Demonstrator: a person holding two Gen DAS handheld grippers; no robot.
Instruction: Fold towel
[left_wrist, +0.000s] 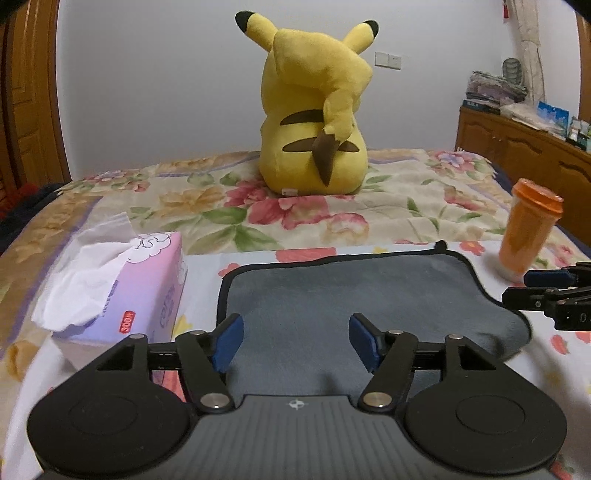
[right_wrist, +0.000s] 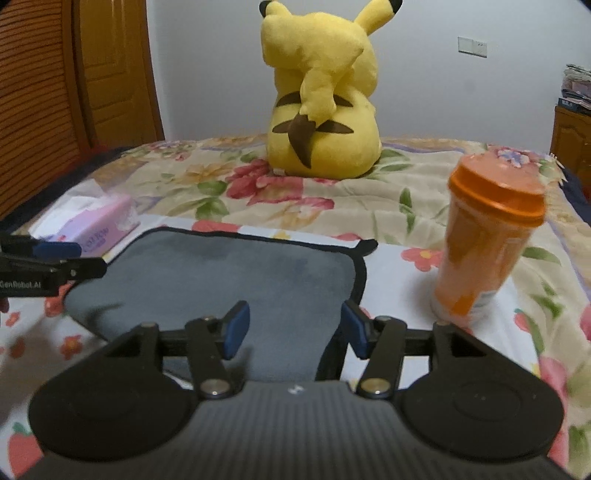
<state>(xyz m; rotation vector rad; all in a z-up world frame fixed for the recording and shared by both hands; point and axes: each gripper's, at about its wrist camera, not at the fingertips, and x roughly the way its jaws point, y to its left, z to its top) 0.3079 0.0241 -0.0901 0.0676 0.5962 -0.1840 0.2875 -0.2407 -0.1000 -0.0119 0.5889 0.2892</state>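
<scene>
A grey towel (left_wrist: 332, 291) with a black hem lies on the flowered bedspread, its near part doubled over; it also shows in the right wrist view (right_wrist: 221, 273). My left gripper (left_wrist: 297, 341) is open and empty just above the towel's near left part. My right gripper (right_wrist: 295, 330) is open and empty over the towel's near right edge. Each gripper shows at the edge of the other's view: the right one (left_wrist: 546, 291) and the left one (right_wrist: 55, 258).
A pink tissue box (left_wrist: 122, 288) stands left of the towel. An orange lidded cup (right_wrist: 484, 243) stands to its right. A yellow Pikachu plush (left_wrist: 314, 107) sits behind on the bed. A wooden cabinet (left_wrist: 517, 147) is at far right.
</scene>
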